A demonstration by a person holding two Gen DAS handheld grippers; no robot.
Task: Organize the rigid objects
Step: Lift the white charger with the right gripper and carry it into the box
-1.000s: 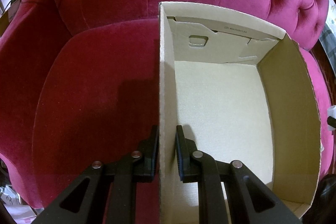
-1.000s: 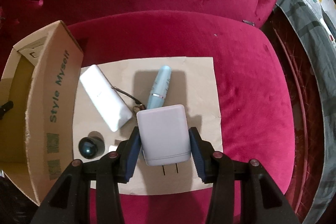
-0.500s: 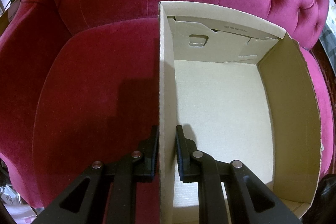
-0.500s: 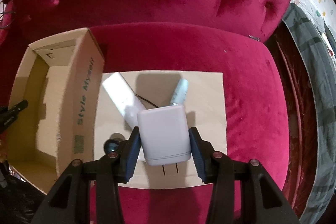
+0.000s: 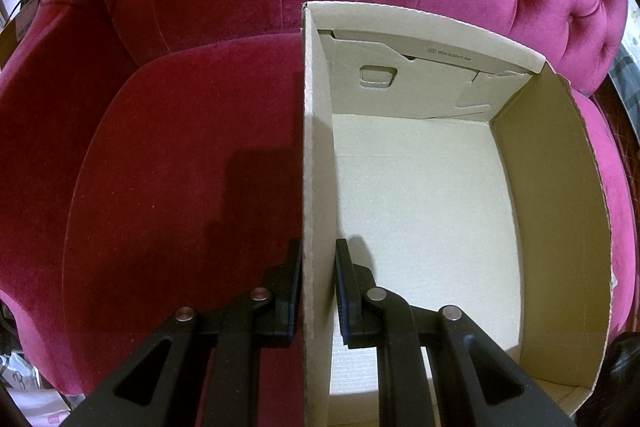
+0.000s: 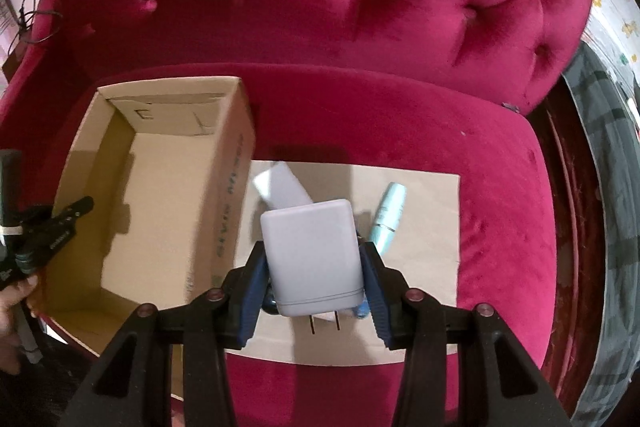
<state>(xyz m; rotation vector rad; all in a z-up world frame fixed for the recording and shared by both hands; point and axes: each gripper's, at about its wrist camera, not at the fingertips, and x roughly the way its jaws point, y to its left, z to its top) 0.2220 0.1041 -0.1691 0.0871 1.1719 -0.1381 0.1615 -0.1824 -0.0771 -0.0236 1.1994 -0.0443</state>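
a: charger block [image 6: 314, 255], pale, two prongs at its near end: the right gripper [image 6: 314, 283] is clamping it by both flanks and holding it clear above the brown paper sheet [image 6: 424, 267] on the red velvet seat [image 6: 400, 115].

b: box status?

a: cardboard box [image 6: 120, 211], open top, nothing showing inside, sitting just left of the sheet. the left gripper [image 5: 318, 291] is pinching its left wall [image 5: 316, 187], jaws nearly closed on the card, steadying it.

b: step in hand?

a: judging it as the carry, first item going from sheet to box. next move is calling for travel leftward over the printed wall, then lowering before letting go.

b: items waiting?

a: white bar [image 6: 280, 187] and pale blue tube [image 6: 390, 217] are lying on the sheet; small things under the block are too hidden to name.
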